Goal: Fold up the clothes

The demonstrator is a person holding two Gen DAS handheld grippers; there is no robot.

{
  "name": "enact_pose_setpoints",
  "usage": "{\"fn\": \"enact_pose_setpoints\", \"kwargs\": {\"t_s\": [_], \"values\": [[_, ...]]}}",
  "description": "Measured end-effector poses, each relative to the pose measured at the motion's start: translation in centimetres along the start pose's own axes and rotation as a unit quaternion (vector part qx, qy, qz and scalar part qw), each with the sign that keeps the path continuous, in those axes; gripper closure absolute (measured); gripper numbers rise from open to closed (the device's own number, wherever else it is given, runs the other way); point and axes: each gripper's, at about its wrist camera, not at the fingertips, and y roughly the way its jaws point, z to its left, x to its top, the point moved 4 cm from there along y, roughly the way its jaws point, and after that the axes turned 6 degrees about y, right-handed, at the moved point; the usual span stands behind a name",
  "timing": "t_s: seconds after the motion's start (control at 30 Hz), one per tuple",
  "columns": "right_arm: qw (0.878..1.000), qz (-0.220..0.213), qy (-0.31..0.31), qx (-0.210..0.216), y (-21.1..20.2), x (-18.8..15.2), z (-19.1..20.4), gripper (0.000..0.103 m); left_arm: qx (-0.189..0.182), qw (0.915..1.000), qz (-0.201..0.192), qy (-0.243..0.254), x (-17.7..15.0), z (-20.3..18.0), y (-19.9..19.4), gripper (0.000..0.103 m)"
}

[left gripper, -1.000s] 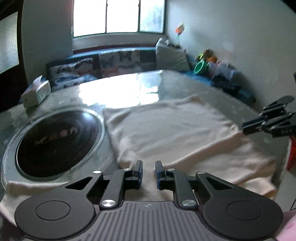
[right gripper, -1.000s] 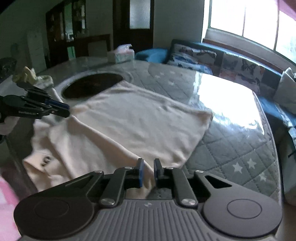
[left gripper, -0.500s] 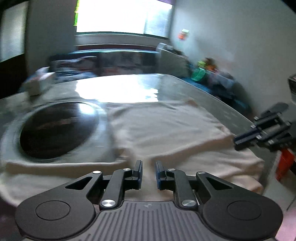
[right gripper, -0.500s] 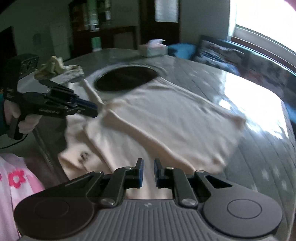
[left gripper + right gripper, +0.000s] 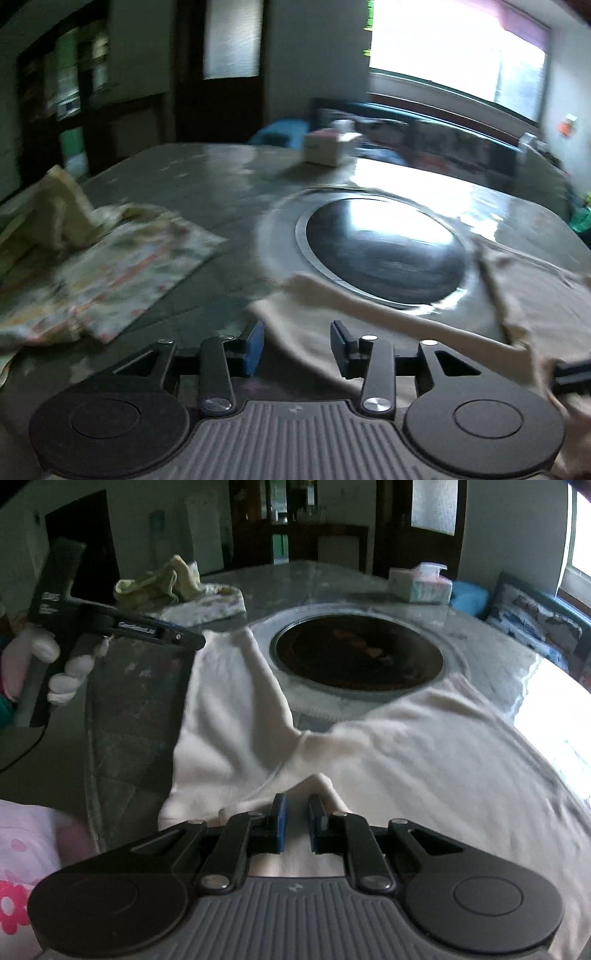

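A cream long-sleeved garment (image 5: 388, 746) lies spread on the grey table, its sleeve (image 5: 229, 701) stretched out to the left. In the left wrist view the sleeve end (image 5: 317, 310) lies just ahead of my left gripper (image 5: 297, 343), which is open and empty. The left gripper also shows in the right wrist view (image 5: 192, 640), held in a white-gloved hand above the sleeve's far end. My right gripper (image 5: 297, 821) is slightly open, low over a raised fold of the garment (image 5: 317, 782) near the table's front edge; the fold lies between its jaws.
A round dark inset cooktop (image 5: 356, 651) sits in the table behind the garment. A tissue box (image 5: 421, 581) stands at the far side. A patterned cloth with a crumpled yellowish garment (image 5: 92, 258) lies at the left. A sofa (image 5: 532, 624) runs along the right.
The left gripper swung left toward the sleeve end and opened wider. The right gripper moved left and down to the garment's near fold. The sleeve now lies stretched out.
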Motion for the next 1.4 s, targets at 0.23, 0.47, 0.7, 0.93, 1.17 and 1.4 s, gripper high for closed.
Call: {"fn": "enact_pose_setpoints", "kwargs": {"t_s": [0.23,0.47,0.7,0.93,1.17,1.4], "values": [[0.999,-0.031,0.009,-0.009,-3.3,-0.1,0.3,0.091,0.029,0.9986,0.024,-0.036,0.0,0.8,2.5,0.058],[0.996,-0.063,0.048,-0.041,-7.0,-1.5,-0.6,0.086,0.011,0.9986,0.012,-0.050,0.8,0.2,2.9,0.096],[0.981,-0.105,0.133,-0.094,-11.3,-4.6,-3.4,0.086,-0.086,0.9946,-0.055,-0.018,4.6,-4.6,-1.9,0.098],[0.952,-0.153,0.215,-0.154,-15.6,-8.4,-6.4,0.086,-0.258,0.9604,-0.095,0.046,7.3,-15.2,-7.6,0.098],[0.923,-0.179,0.281,-0.193,-18.2,-12.0,-8.4,0.085,-0.402,0.9077,-0.055,0.106,4.7,-25.1,-9.4,0.098],[0.912,-0.173,0.314,-0.197,-17.9,-13.9,-9.5,0.085,-0.455,0.8713,0.016,0.184,-0.2,-31.2,-7.9,0.083]]}}
